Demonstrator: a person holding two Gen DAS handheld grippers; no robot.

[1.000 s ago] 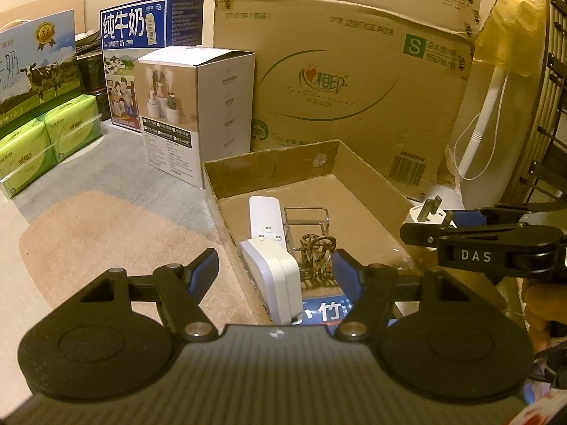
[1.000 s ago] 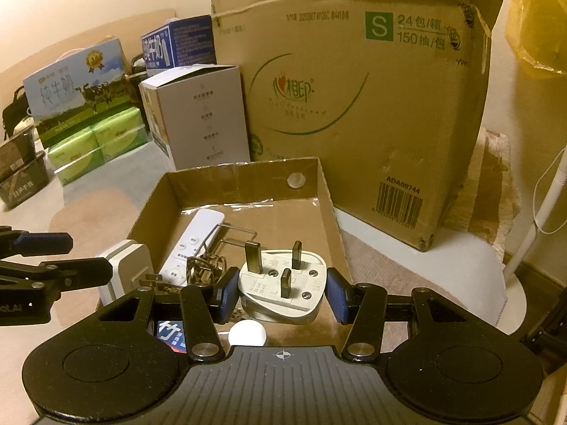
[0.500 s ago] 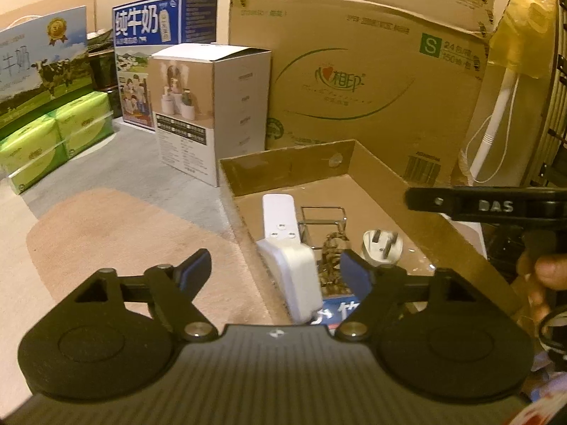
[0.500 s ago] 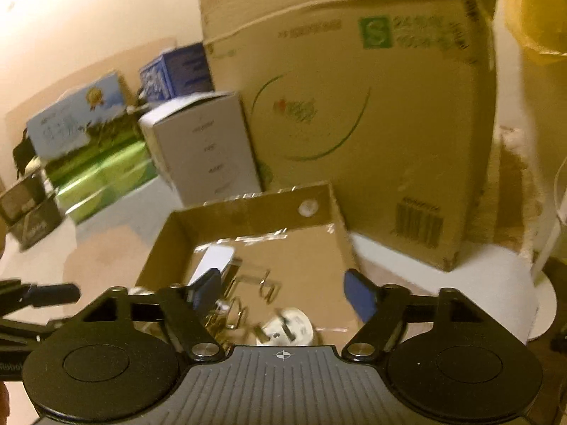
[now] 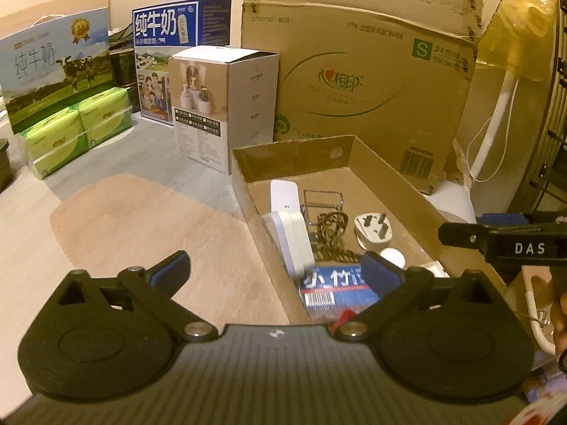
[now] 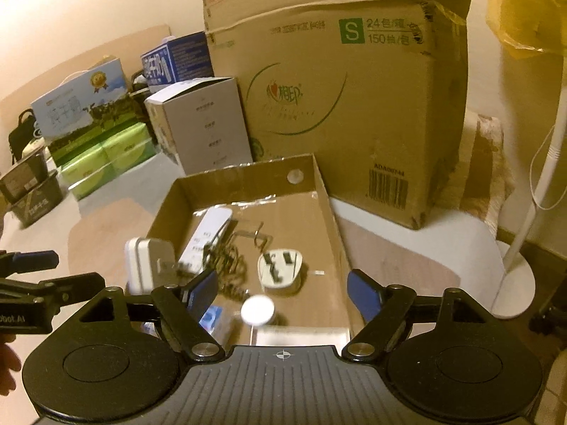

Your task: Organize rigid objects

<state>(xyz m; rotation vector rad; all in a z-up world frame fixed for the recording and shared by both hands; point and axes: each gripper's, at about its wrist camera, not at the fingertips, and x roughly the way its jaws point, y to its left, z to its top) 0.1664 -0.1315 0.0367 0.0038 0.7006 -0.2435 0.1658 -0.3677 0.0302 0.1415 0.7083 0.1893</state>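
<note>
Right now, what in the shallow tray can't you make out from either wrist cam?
- Blue packet: left wrist view, print cut off by the left gripper; right wrist view, mostly behind a finger of the right gripper.
- White adapter: motion-blurred in the right wrist view.
- Tray near wall: hidden by gripper bodies in both views.
- Remote buttons: too small to read.
- Chain: tangled, its ends unclear.

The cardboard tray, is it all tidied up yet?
Mostly. The cardboard tray already holds the plug, white adapter, remote and blue packet. The right gripper and left gripper have just been opening, with nothing in them. I can't see anything waiting outside.
</note>
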